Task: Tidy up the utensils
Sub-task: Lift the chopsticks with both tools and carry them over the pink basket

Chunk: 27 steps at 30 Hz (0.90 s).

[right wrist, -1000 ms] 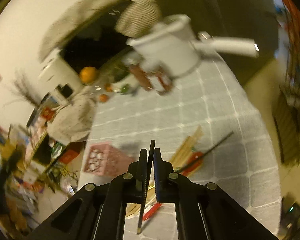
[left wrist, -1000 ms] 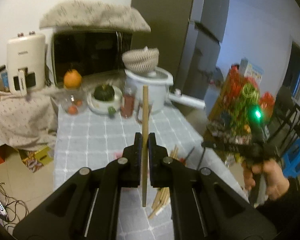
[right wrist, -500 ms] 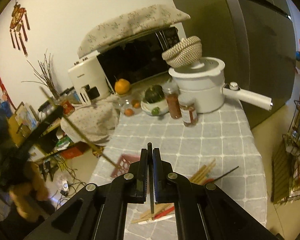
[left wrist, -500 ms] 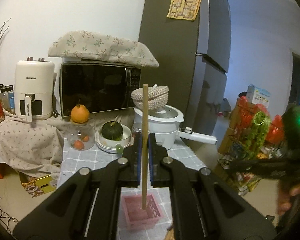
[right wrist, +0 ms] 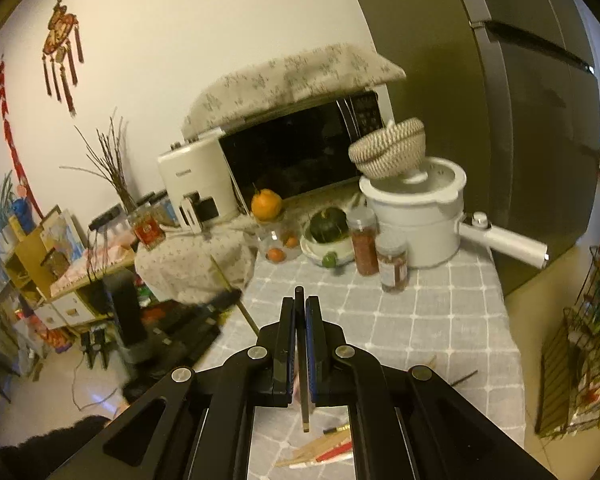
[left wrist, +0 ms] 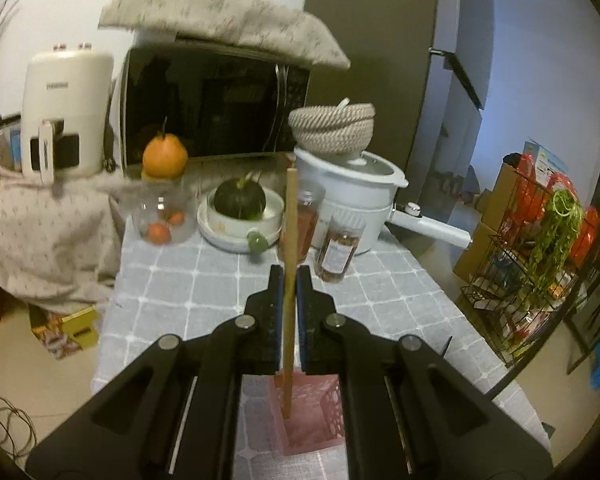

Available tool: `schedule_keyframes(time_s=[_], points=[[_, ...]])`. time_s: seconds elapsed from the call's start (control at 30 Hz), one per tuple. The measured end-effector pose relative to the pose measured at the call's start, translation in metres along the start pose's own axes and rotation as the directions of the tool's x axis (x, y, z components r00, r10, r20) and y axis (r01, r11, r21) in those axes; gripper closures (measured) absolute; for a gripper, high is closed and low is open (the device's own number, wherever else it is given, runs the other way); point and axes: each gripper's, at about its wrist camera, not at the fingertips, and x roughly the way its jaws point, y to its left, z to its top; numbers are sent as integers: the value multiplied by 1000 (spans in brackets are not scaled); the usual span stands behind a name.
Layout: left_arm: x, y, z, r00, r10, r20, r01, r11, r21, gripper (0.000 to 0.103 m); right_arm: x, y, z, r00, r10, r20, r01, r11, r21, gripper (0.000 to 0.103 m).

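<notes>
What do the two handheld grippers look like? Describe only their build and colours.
Both are matte black plastic. The left gripper and the right gripper each have two angular linkage arms joined by round silver pivot pins, with slotted cut-outs in the lower arms. The narrow parallel fingers carry blue-edged pads on their inner faces. No cables, sleeves or markings show.

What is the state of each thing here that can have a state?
Left gripper: shut on wooden chopstick.
Wooden chopstick: upright, lower end over pink basket.
Pink basket: open top, standing on table.
Right gripper: shut on dark chopstick.
Dark chopstick: held upright.
White pot: lid on.
Microwave: door closed.
</notes>
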Motion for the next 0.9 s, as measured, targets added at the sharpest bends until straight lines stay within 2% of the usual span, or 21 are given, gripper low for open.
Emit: schedule_keyframes(time_s=[0.2,0.43,0.6,0.8,0.9], points=[[8,4,1,999,-34,-34,32,999,-43,94,4,17,28,1000,3,25,-2,999,-39,99],[-9,7,8,998,-40,-39,38,997,-69,60,30,26,33,1000,30,11,-29,999,-30,99],[-24,17,8,998,-20,-63,14,995,-99,49,35,25,33,999,39,23,-39,999,-19,99],[-41,30,2,993,44,-107,-56,993,-108,33,38,25,34,997,33,63,-32,999,-18,99],[-46,34,-2,991,53,-120,-66,991,-113,30,44,24,33,997,40,70,-39,999,-11,99]])
